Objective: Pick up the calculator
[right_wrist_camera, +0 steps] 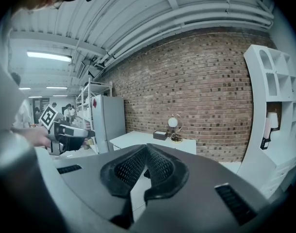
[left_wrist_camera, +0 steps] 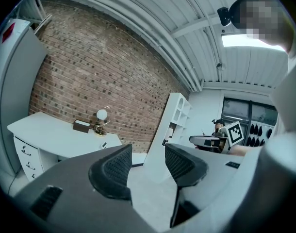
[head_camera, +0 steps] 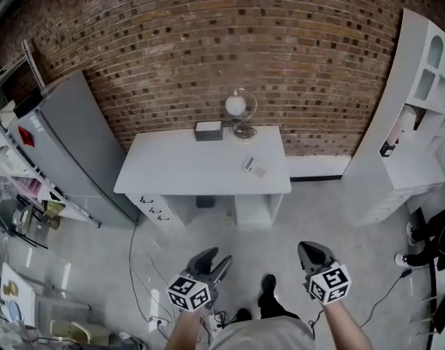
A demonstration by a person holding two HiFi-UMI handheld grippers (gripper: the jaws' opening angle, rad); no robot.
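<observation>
Both grippers low over the floor, calculator far off on the desk

Nearest the head camera, the left gripper (head_camera: 214, 259) is held out in front of the person with its two ribbed jaws standing well apart and nothing between them; only bare floor shows through the gap. Beside it, the right gripper (head_camera: 312, 255) has its jaws brought together so that the tips meet, and it holds nothing. Each points forward and slightly down, and the two are apart from each other, level with one another.

Below and between them a dark shoe (head_camera: 267, 289) rests on the grey floor (head_camera: 317, 210), and thin cables (head_camera: 144, 279) trail across the floor on the left.

Further on stands a white desk (head_camera: 171, 173) with drawers on its left side. The calculator (head_camera: 248, 164), a small grey flat thing, lies on the right part of the desktop, just beside a pale card (head_camera: 260, 171), well apart from both grippers. At the back edge of the desk sit a dark box (head_camera: 208, 130) and a globe lamp (head_camera: 237, 108), near one another.

Behind the desk rises a brick wall (head_camera: 208, 42). A grey fridge (head_camera: 69, 144) stands at the left and a white shelf unit (head_camera: 416, 115) at the right
</observation>
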